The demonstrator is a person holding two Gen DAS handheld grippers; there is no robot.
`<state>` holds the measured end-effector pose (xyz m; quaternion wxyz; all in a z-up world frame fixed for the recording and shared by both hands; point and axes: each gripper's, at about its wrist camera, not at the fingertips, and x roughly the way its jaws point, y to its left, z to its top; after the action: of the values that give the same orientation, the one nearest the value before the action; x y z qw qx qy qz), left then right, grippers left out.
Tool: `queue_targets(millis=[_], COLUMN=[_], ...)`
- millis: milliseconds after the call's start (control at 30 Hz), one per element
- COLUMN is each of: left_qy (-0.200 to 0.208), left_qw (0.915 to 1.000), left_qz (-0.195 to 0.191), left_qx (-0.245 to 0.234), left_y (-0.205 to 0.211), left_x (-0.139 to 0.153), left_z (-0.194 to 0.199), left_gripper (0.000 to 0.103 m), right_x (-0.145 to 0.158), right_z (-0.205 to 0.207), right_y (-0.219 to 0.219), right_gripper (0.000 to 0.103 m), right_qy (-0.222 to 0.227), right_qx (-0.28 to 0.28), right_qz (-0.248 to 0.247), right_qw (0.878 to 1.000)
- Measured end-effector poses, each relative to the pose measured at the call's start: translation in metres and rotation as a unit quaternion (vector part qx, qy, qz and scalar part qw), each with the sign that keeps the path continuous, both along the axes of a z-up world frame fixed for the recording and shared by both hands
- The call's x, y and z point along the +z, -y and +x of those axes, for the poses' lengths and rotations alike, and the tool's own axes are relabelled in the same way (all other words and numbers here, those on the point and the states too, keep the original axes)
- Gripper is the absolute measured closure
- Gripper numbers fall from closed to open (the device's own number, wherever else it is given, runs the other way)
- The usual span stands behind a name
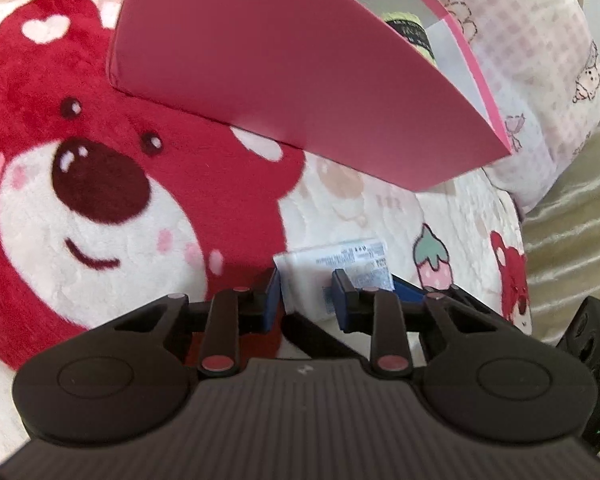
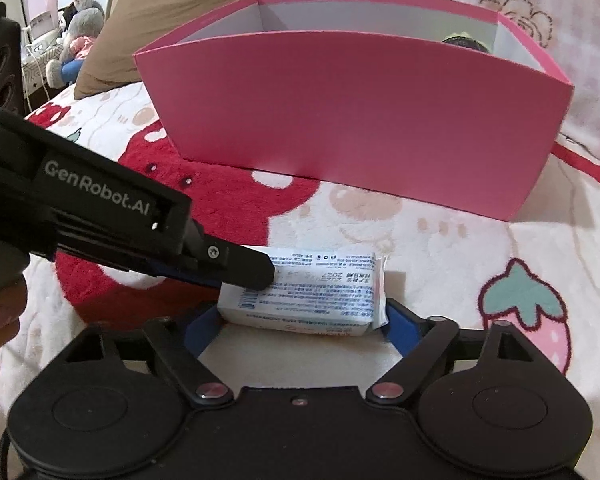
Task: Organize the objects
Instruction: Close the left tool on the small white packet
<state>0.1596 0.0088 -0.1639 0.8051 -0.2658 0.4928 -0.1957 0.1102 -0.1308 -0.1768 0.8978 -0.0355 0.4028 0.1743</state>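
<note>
White tissue pack [image 2: 304,292] lies on the bed blanket [image 2: 440,240], just short of the pink box [image 2: 352,120]. Left tool [image 1: 306,296] clamps 1 end; right tool [image 2: 300,320] spread wide, straddling it, likely for a handover.

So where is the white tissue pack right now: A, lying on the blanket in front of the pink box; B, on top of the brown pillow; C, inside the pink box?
A: the white tissue pack lies on the bear blanket, short of the pink box, between the right gripper's open fingers.
</note>
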Motion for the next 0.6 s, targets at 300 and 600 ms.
queue_targets(millis=[300, 600], left_qy=[-0.008, -0.026], left_qw=[0.9978, 0.9958], left_qz=[0.055, 0.075], left_qx=[-0.038, -0.046], left_y=[0.006, 0.002], left_x=[0.014, 0.031], left_z=[-0.001, -0.005], left_gripper=[0.074, 0.072], right_x=[0.011, 0.02], right_z=[-0.002, -0.003], right_y=[-0.005, -0.016], right_gripper=[0.022, 0.022], right_qy=[-0.003, -0.026], right_qx=[-0.006, 0.011], right_qz=[-0.005, 0.001], right_qw=[1.0, 1.0])
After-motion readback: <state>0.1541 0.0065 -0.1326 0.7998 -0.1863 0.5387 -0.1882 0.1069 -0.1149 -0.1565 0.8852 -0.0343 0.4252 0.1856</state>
